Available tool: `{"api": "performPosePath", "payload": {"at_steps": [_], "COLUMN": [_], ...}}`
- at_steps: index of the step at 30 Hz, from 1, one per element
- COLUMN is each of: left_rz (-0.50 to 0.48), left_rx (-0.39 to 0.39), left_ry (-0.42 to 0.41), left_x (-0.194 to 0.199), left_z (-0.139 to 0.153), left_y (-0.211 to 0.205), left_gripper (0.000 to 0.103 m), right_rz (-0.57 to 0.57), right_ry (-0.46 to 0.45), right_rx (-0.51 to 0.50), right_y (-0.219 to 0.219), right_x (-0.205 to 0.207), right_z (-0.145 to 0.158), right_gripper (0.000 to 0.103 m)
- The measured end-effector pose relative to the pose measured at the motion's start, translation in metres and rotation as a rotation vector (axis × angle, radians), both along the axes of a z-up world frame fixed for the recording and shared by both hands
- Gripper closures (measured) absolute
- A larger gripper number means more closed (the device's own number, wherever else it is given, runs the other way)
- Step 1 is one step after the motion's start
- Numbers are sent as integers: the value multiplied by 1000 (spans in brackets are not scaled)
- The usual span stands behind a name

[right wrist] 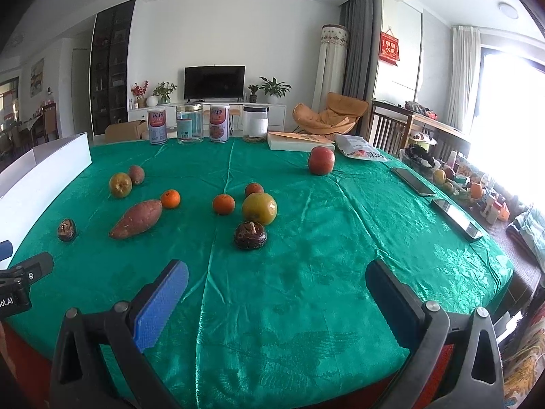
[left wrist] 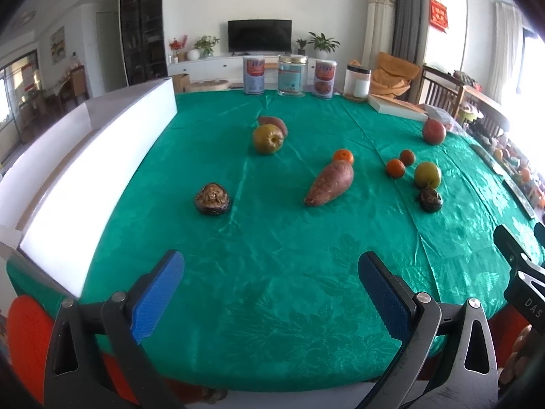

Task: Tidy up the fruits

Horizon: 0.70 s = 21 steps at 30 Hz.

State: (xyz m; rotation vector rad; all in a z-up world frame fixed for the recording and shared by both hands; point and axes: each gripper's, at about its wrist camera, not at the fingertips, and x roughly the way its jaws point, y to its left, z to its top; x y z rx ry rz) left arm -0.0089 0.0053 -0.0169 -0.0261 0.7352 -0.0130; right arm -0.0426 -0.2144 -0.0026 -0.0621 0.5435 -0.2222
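Loose produce, spread over the green satin cloth (right wrist: 306, 272) of the tabletop:

- Long reddish-brown sweet potato (right wrist: 136, 220), lying left of centre, its far end just beside a small orange tangerine (right wrist: 170, 198).
- Two more small orange tangerines (right wrist: 223, 203) (right wrist: 254, 189), centre, next to a large yellow-green round fruit (right wrist: 259, 208).
- Dark brown wrinkled mushroom-like piece (right wrist: 250, 235), touching or just in front of the large yellow-green fruit on its near side.
- Second dark brown wrinkled piece (left wrist: 212, 199), near left, apart from the rest.
- Yellow-green apple-like fruit (left wrist: 268, 139), far left, with a reddish-brown fruit (left wrist: 272, 123) just behind it.
- Red round apple (right wrist: 321, 160), far right, alone.

Surroundings:

- White open cardboard box (left wrist: 102, 156) along the left edge.
- Row of labelled cans and clear jars (right wrist: 189, 127) at the far edge; flat white box (right wrist: 299, 141) to their right.
- Two dark phones (right wrist: 456, 218) on the right side.

Tools:

- Left hand-held gripper (left wrist: 270, 293): blue pads spread wide, nothing between them, above the near cloth.
- Right hand-held gripper (right wrist: 277, 294): likewise spread, holding nothing.
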Motion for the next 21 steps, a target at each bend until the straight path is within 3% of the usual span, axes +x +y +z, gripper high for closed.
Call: {"api": "performPosePath", "payload": {"at_steps": [21], "left_rz": [-8], "left_rx": [25], "left_ry": [16], "left_x": [3], "left_z": [-6], "left_y": [-4], "left_gripper": [1], "right_rz": [-6], "right_ry": [13], "right_rx": [17], "right_y": [-5], "right_x": [5], "right_z": [-5], "right_gripper": [0]}}
